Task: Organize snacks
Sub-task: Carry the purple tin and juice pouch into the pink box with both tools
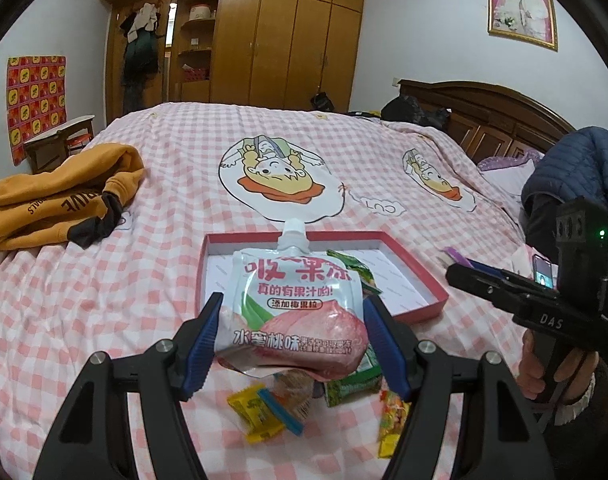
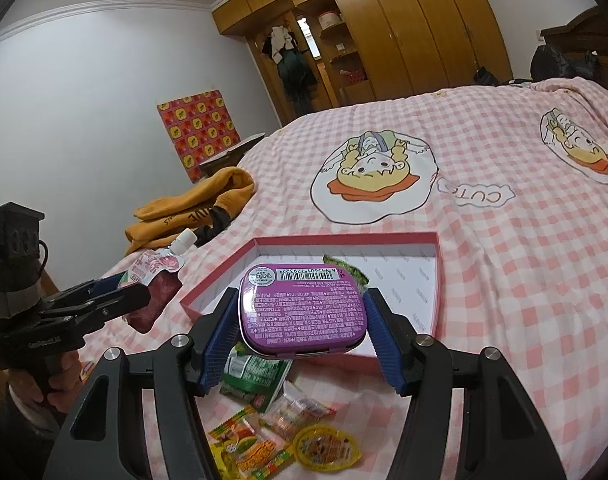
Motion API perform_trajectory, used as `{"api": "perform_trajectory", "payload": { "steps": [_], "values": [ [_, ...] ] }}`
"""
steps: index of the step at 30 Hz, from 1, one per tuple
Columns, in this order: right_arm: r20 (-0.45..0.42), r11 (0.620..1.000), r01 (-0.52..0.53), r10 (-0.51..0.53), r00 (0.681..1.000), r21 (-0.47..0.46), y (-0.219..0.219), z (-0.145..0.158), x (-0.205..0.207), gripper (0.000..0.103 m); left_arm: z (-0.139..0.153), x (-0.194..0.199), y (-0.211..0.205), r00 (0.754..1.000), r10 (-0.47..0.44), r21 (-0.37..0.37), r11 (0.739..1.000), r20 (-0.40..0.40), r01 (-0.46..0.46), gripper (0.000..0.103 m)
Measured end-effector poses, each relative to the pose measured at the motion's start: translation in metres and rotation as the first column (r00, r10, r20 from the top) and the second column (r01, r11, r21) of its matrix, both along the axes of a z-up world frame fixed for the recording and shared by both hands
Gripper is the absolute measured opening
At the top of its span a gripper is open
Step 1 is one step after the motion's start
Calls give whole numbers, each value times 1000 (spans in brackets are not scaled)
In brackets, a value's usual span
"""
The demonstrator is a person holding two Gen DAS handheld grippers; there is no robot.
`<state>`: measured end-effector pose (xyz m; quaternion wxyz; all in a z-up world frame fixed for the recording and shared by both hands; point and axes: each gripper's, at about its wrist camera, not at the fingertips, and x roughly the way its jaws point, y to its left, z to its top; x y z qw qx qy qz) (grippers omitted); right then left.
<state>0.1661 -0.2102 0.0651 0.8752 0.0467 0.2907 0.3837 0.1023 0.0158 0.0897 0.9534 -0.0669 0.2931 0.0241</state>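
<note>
Far left on the bed, an orange sweatshirt (image 1: 60,196) lies crumpled on the pink checked quilt (image 1: 164,264), well apart from my work. My left gripper (image 1: 290,344) has its blue pads (image 1: 203,338) pressed against both sides of a peach jelly pouch (image 1: 300,304), held upright with the white spout (image 1: 294,234) on top (spout pointing toward the far side of the bed). Under the pouch, loose sweets sit on the quilt: a yellow candy packet (image 1: 254,414), a green wrapper (image 1: 353,386), and small pieces too blurred to name. Just beyond stands the red shallow box (image 1: 415,272), white inside, with one green packet (image 1: 349,266) lying near its middle. Moving right, my right gripper (image 2: 300,338) is clamped on a purple tin (image 2: 302,310), its barcode label face up, hanging above the near edge of the box. Below it I see a green-and-white packet (image 2: 254,376), a clear-wrapped candy (image 2: 298,410) and a round yellow jelly cup (image 2: 327,446) on the quilt. In the left view, a hand (image 1: 559,376) grips the right handle at far right.
</note>
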Motion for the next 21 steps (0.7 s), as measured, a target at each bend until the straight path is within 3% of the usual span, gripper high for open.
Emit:
{"api": "perform_trajectory", "payload": {
  "steps": [12, 21],
  "values": [
    [10, 1000, 11, -12, 1000, 2, 7, 4, 21, 63, -7, 28, 17, 999, 37, 19, 999, 4, -37, 72],
    [-30, 998, 38, -39, 999, -41, 12, -16, 44, 63, -25, 44, 26, 998, 59, 31, 998, -35, -58, 72]
  ]
}}
